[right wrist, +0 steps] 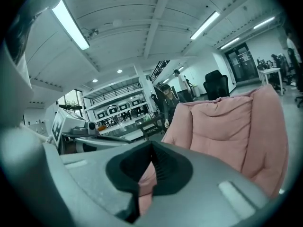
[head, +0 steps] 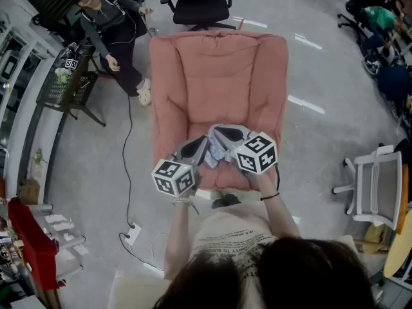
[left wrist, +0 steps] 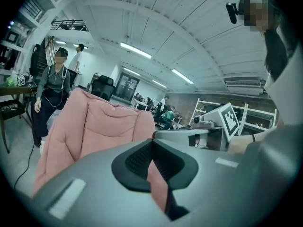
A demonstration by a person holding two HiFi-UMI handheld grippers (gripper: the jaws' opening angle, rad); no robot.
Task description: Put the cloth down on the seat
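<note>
Office — pink armchair (head: pixel 219 69) | left claw (left wrist: pixel 152 141), right claw (right wrist: pixel 151 143) closed | cloth (head: pixel 217 154) between them

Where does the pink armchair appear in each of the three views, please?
Head view: pink armchair, centre.
Left gripper view: pink armchair, left of centre.
Right gripper view: pink armchair, right half.
Shared landmark: person in a dark jacket beside it.
</note>
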